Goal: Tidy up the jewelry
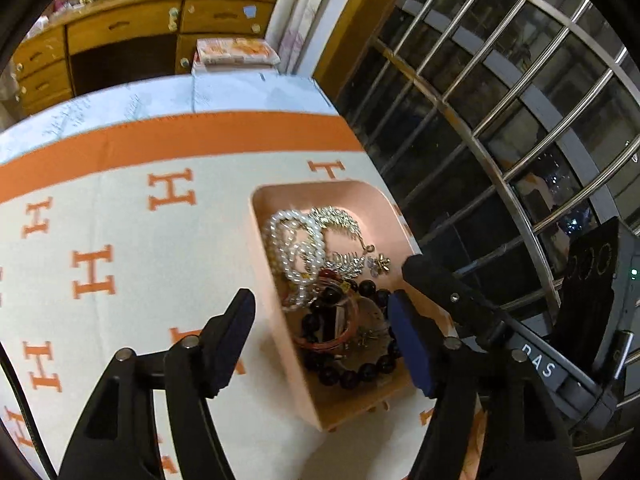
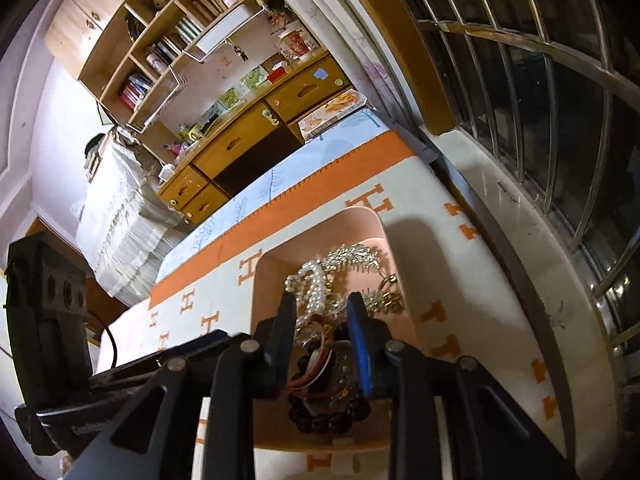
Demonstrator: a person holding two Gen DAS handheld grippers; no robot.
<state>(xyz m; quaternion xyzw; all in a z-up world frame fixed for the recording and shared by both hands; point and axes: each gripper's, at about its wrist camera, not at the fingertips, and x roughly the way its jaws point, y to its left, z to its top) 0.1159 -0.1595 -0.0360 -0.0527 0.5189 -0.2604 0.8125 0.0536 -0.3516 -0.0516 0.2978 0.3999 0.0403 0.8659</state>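
- Left wrist view: the white blanket with orange H letters (image 1: 120, 220) fills the left side, an orange band across its far end.
- The left gripper (image 1: 324, 344) hangs with its jaws spread wide and nothing pressed between the pads; one finger (image 1: 232, 340) stands over the blanket just outside the tray's left wall, the blue-padded one over the tray's right part.
- The pink tray (image 1: 260, 216) lies between and beyond those fingers; it holds a white pearl strand (image 1: 292, 256) at its far left, a silver leaf-shaped piece (image 1: 340, 220) beside it, and a dark bead bracelet (image 1: 352, 372) nearest the camera, with thin orange bangles (image 1: 324, 344) on top.
- At the right, the right gripper's arm reaches over the tray's right rim; a barred window (image 1: 500, 100) is behind it.
- Right wrist view: the left gripper's camera body sits at the far left.
- The right gripper (image 2: 320, 332) is partly open, jaws narrow, poised over the tray (image 2: 280, 272); I cannot tell if a pad touches the jewellery.
- The dark bead bracelet (image 2: 320, 420) lies below the fingers, the pearl strand (image 2: 316, 284) just past their tips.
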